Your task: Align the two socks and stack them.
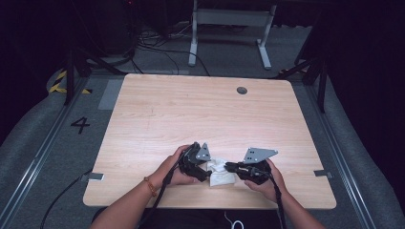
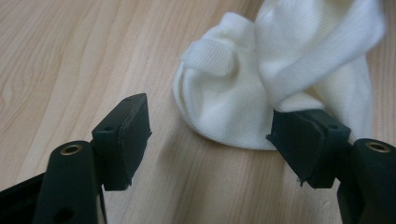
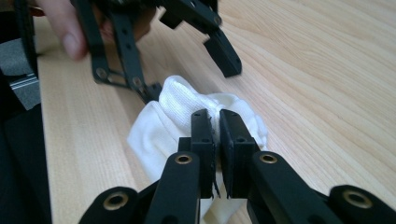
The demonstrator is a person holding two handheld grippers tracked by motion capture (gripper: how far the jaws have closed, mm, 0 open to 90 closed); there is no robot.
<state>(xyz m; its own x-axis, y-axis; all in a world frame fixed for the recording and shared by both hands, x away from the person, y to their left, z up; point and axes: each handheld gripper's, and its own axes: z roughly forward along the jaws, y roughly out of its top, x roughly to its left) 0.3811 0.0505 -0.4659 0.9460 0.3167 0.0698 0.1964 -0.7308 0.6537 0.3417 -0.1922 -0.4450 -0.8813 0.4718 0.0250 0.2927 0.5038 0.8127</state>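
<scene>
A white sock lies crumpled near the front edge of the wooden table, between the two grippers. My right gripper is shut on a fold of the sock and lifts part of it. In the left gripper view the sock lies just ahead of my left gripper, whose jaws stand wide apart with nothing between them. From above, the left gripper sits at the sock's left side and the right gripper at its right.
A round grommet sits near the table's far edge. Behind the table stand a metal frame and cables on the floor. A floor marking "4" is to the left. Broad bare wood stretches beyond the sock.
</scene>
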